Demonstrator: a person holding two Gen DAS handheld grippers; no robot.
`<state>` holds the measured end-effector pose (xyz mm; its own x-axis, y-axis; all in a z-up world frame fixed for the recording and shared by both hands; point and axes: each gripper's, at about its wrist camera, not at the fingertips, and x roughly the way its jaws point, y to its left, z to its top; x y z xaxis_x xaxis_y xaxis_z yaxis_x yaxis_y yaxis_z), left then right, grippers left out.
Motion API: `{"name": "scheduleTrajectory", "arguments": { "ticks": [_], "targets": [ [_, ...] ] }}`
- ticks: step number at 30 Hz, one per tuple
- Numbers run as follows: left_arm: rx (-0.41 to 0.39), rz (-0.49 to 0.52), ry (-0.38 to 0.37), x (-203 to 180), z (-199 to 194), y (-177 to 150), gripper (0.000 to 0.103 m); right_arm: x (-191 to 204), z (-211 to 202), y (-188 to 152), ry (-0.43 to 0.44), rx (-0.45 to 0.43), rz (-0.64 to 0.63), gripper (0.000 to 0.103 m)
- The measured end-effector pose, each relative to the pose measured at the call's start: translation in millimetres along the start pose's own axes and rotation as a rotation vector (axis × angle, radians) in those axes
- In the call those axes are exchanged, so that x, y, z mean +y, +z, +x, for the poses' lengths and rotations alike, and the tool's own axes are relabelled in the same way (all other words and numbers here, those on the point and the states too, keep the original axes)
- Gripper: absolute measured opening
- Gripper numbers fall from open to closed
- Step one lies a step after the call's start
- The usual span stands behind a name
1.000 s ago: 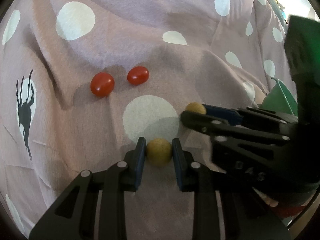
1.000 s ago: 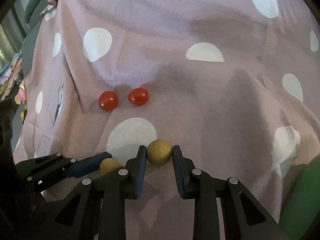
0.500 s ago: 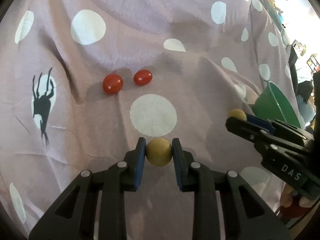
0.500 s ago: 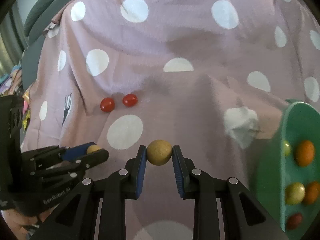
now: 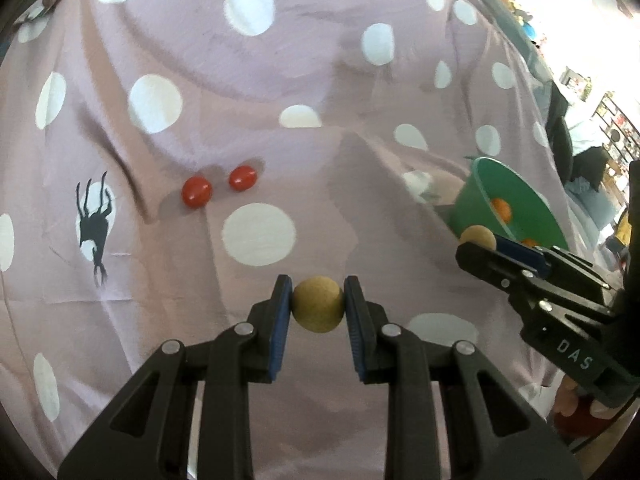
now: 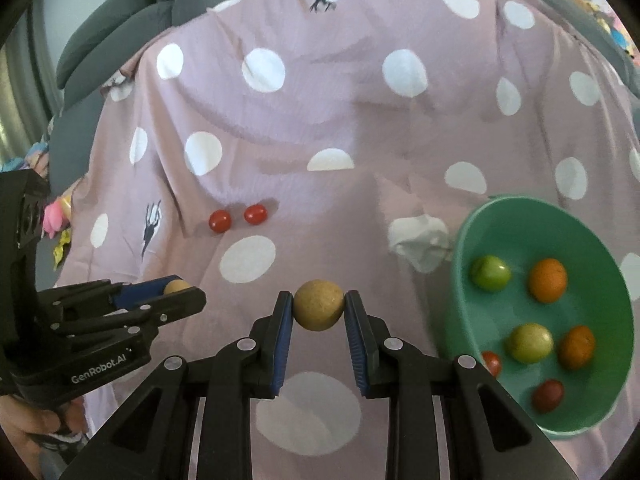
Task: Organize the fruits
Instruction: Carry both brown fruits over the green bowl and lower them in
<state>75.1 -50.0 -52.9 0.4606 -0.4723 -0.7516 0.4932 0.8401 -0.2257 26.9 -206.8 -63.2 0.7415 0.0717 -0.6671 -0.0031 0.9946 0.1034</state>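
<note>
My left gripper (image 5: 318,306) is shut on a tan round fruit (image 5: 317,310) and holds it above the pink spotted cloth (image 5: 280,80). My right gripper (image 6: 318,306) is shut on a second tan round fruit (image 6: 319,310), left of the green bowl (image 6: 600,224). The bowl holds several fruits, among them an orange one (image 6: 547,280) and a green one (image 6: 490,273). Two red tomatoes (image 5: 197,192) (image 5: 242,178) lie side by side on the cloth; they also show in the right wrist view (image 6: 220,221) (image 6: 255,214). Each gripper appears in the other's view (image 5: 480,246) (image 6: 180,292).
The cloth drapes over a grey sofa (image 6: 120,28) with folds and a raised ridge in the middle. A crumpled white tissue (image 6: 418,240) lies just left of the bowl. Cluttered shelves (image 5: 608,128) stand at the far right.
Both grippers have lifted up and back from the cloth with their tan fruits. The right gripper has swung right, so the green bowl and its fruits have come into view.
</note>
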Motion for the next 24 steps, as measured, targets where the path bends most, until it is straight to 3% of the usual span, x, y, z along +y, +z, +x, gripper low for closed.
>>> {"name": "scheduleTrajectory", "arguments": {
  "ticks": [12,24],
  "targets": [
    [-0.020,0.107,-0.051,-57,1,16,0.026,-34,-35,-12,-0.062,-0.064,0.065,0.028],
    [-0.009,0.232,-0.126,-126,32,36,0.026,-89,-55,-22,-0.171,-0.104,0.146,0.028]
  ]
}}
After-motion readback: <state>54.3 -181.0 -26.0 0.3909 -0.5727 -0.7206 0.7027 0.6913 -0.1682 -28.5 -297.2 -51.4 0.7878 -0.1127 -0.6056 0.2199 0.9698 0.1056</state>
